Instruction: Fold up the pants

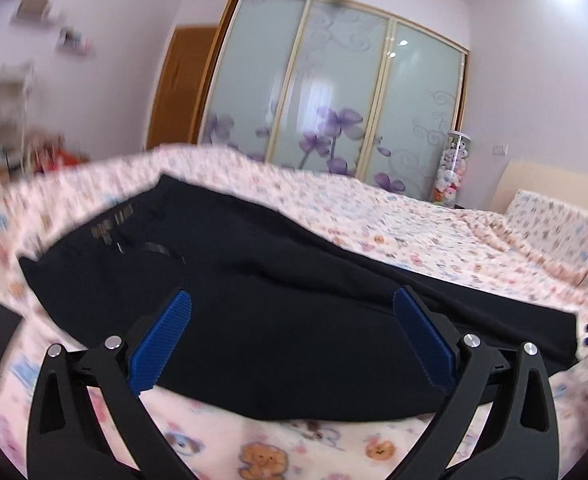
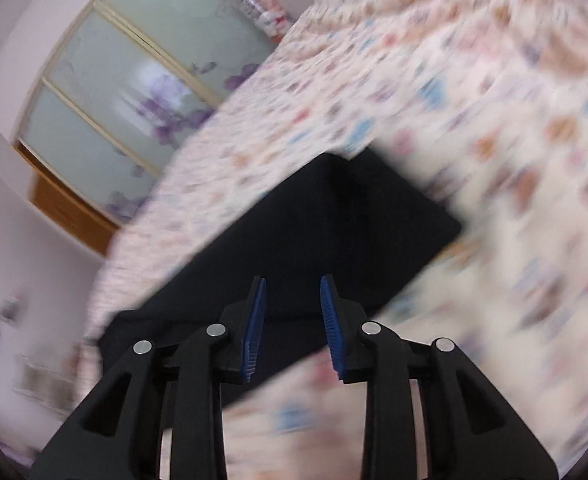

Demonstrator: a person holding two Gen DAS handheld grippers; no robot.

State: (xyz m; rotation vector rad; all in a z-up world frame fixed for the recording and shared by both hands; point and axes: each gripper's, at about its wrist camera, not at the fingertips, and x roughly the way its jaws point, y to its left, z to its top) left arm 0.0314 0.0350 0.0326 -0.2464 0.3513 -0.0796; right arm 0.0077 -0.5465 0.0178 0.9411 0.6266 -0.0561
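Black pants (image 1: 277,320) lie flat across a bed with a pink cartoon-print sheet (image 1: 414,216), waistband with a label to the left, leg end to the right. My left gripper (image 1: 291,304) is wide open and empty, hovering just over the near edge of the pants around their middle. In the right wrist view the pants (image 2: 334,216) show as a dark strip running from lower left to the leg end at the right. My right gripper (image 2: 291,292) is open with a narrower gap, empty, above the pants near their near edge. This view is blurred by motion.
A sliding wardrobe with frosted glass and purple flowers (image 1: 334,88) stands behind the bed. A tube of plush toys (image 1: 452,168) stands by it. A pillow (image 1: 554,220) and headboard are at the right. Shelves hang on the left wall.
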